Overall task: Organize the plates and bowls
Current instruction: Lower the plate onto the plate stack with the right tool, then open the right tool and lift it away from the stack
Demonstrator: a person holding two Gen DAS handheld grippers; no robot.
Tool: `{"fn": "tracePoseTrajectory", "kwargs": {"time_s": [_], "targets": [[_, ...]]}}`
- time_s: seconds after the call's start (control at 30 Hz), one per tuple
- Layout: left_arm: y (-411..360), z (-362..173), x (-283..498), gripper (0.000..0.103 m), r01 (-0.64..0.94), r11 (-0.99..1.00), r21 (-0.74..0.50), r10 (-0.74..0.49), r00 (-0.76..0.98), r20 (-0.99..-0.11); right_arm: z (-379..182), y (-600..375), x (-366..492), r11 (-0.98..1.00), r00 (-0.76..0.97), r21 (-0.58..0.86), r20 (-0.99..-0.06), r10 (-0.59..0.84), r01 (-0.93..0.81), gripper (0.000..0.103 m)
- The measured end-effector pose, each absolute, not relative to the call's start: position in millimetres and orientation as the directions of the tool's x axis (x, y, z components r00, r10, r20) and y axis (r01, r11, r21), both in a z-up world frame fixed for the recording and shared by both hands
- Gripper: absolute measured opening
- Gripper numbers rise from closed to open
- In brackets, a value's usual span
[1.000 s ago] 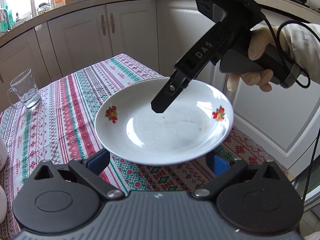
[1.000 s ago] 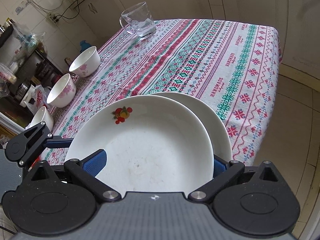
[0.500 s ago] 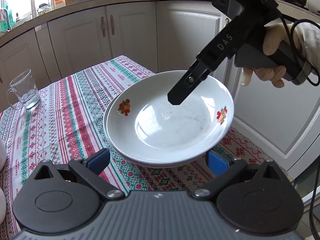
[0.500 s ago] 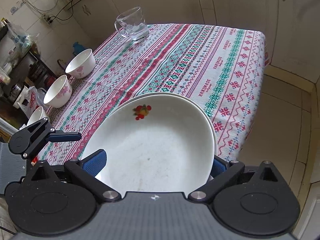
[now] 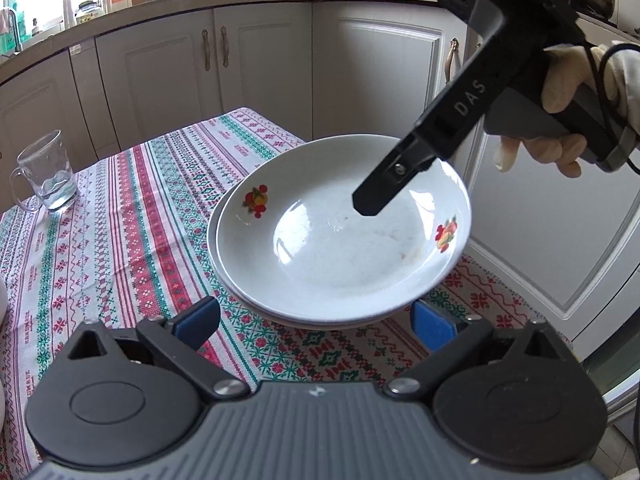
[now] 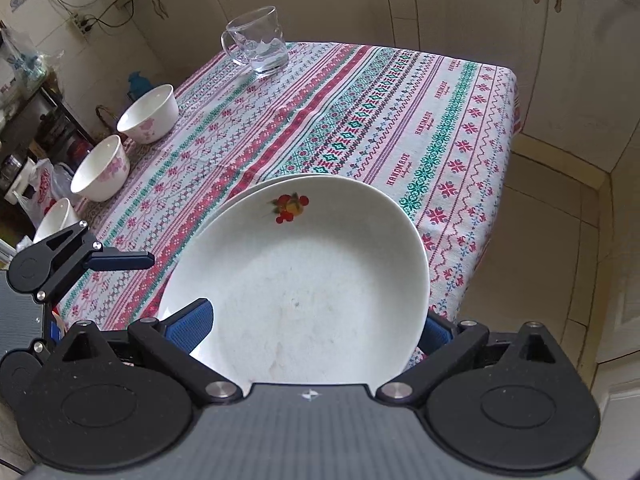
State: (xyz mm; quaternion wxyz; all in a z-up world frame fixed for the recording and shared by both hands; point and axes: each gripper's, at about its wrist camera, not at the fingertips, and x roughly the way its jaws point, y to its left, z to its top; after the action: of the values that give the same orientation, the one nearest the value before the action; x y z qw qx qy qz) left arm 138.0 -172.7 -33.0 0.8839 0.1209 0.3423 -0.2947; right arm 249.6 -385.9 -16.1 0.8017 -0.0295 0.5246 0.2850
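- Two white plates sit stacked near a corner of the bench (image 6: 472, 92), which is covered by a patterned red, green and white cloth; the upper plate (image 5: 340, 240) carries small fruit prints on its rim, and only a thin edge of the lower plate (image 5: 218, 256) shows beneath it.
- Right claw (image 6: 316, 324): its blue-padded fingers stand wide apart with the upper plate between them; whether they touch the plate's rim is hidden in its own view. Seen from the left wrist, one black finger (image 5: 384, 188) reaches over the plate's far rim into the bowl of the plate.
- Left claw (image 5: 316, 320): spread wide and holding nothing, its blue pads just short of the near rim of the stack, hovering over the cloth.
- Three white bowls with pink flowers stand in a row along the bench's far left edge in the right wrist view: one (image 6: 150, 114), the next (image 6: 100, 170), and a third (image 6: 56, 220) partly hidden behind the left claw.
- One clear glass mug (image 6: 258, 42) stands at the far end of the bench, well apart from the plates.
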Motion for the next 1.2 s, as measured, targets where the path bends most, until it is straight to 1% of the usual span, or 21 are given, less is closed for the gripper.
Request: {"fn": "tracePoseTrajectory", "kwargs": {"time_s": [0.3, 0.43, 0.7, 0.87, 1.03, 1.2], "targets": [[-172, -35, 138, 0.100, 0.604, 0.797, 0.018, -0.440, 0.601, -0.667, -18, -384, 248, 0.862, 0.299, 0.188, -0.885, 0.356, -0.471, 0.103], [-170, -34, 138, 0.101, 0.602, 0.798, 0.020, -0.442, 0.608, -0.660, -15, -384, 243, 0.860, 0.313, 0.174, -0.882, 0.353, -0.480, 0.103], [-168, -27, 134, 0.101, 0.602, 0.798, 0.032, -0.453, 0.633, -0.628, 0, -375, 225, 0.860, 0.388, 0.099, -0.862, 0.326, -0.501, 0.103], [-163, -19, 130, 0.101, 0.588, 0.807, 0.053, -0.444, 0.663, -0.603, 13, -364, 207, 0.864, 0.480, 0.027, -0.823, 0.305, -0.502, 0.103], [-151, -10, 125, 0.102, 0.569, 0.820, 0.065, -0.434, 0.692, -0.577, 30, -349, 184, 0.890, 0.609, -0.065, -0.751, 0.255, -0.452, 0.103], [-127, 1, 114, 0.102, 0.547, 0.834, 0.071, -0.428, 0.724, -0.541, 37, -325, 156, 0.907, 0.705, -0.127, -0.675, 0.217, -0.401, 0.103]]}}
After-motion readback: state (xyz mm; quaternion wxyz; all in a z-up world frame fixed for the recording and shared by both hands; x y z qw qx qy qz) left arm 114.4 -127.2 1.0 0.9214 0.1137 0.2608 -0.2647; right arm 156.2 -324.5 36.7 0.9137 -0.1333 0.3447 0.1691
